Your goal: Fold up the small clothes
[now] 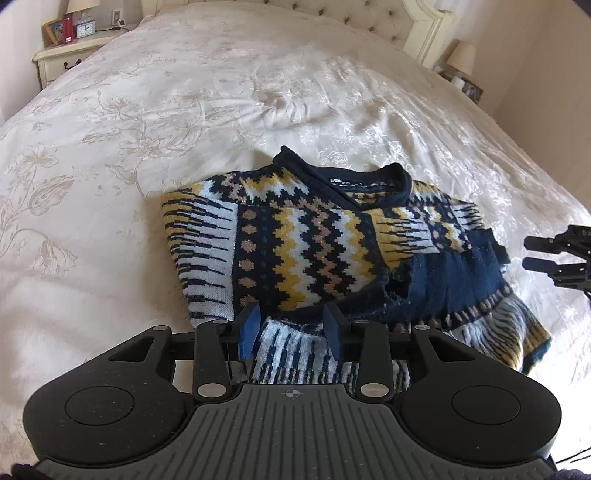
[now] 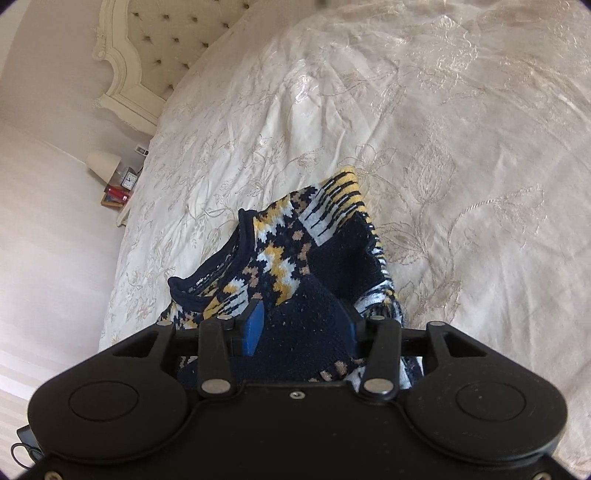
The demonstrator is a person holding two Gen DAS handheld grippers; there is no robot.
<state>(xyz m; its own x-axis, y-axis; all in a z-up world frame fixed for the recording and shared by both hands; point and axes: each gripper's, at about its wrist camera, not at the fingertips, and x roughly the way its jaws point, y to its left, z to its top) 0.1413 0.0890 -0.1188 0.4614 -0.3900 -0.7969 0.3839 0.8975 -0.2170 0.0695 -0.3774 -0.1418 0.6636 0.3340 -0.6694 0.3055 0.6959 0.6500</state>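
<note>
A small knitted sweater (image 1: 314,243), navy with yellow, white and tan zigzags, lies partly folded on the cream bedspread (image 1: 184,110), neck away from me. My left gripper (image 1: 291,326) is open, its blue pads over the sweater's near hem edge. My right gripper (image 1: 535,254) shows at the right edge of the left wrist view, open, just right of the folded navy sleeve. In the right wrist view the right gripper (image 2: 304,325) is open with the sweater's (image 2: 295,258) navy part between its fingers, not clamped.
A tufted cream headboard (image 1: 369,14) stands at the far end. A nightstand (image 1: 66,51) with a clock, lamp and picture frame is at the far left. Another lamp (image 1: 461,59) stands at the far right.
</note>
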